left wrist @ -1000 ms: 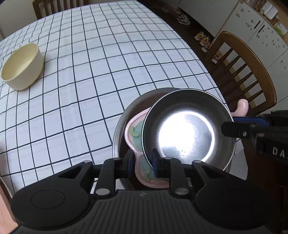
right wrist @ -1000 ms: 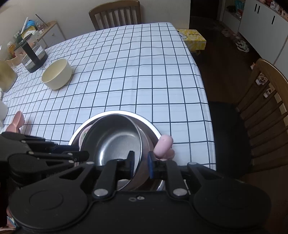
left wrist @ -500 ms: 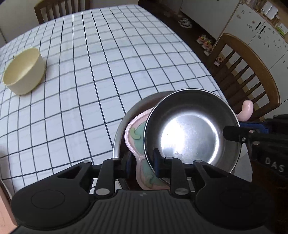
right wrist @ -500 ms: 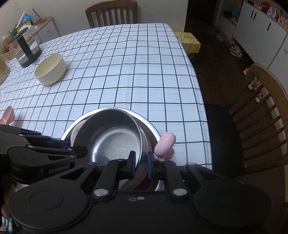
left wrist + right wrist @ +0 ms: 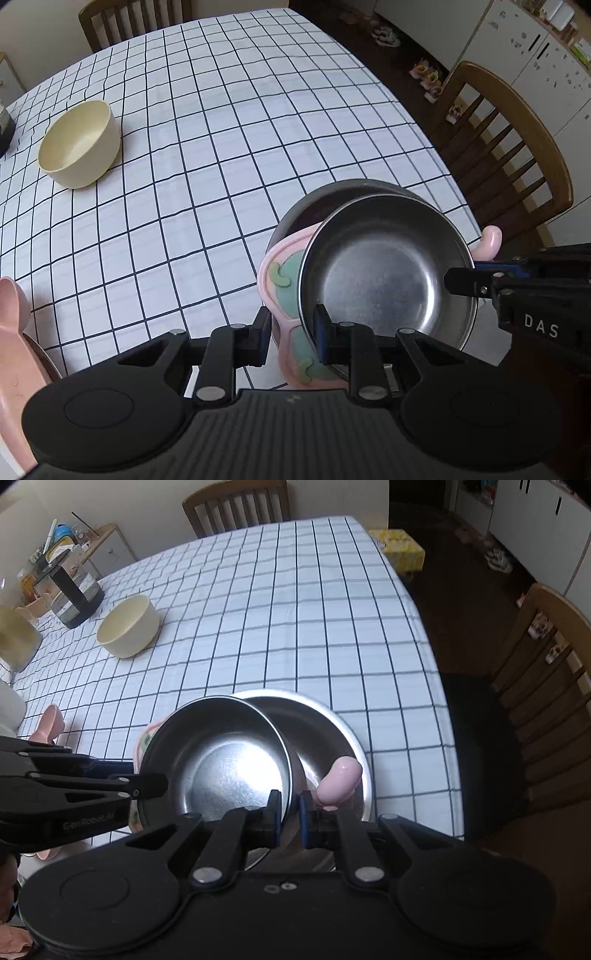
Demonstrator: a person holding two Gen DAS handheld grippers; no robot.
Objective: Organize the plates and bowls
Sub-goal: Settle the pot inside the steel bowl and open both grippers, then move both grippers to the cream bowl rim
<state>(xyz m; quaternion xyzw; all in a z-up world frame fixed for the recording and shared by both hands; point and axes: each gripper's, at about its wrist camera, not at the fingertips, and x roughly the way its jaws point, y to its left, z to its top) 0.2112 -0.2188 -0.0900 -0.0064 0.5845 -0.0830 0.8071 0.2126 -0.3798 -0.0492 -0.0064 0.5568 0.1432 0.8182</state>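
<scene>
Small steel bowl (image 5: 384,273) pinched between left tongs (image 5: 291,334) and right tongs (image 5: 290,812)

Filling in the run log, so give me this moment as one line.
left tongs: shut on small steel bowl and pink plate edge | right tongs: shut on small steel bowl | large steel bowl: beneath

Checked tablecloth (image 5: 229,147) under cream bowl (image 5: 79,144)
</scene>
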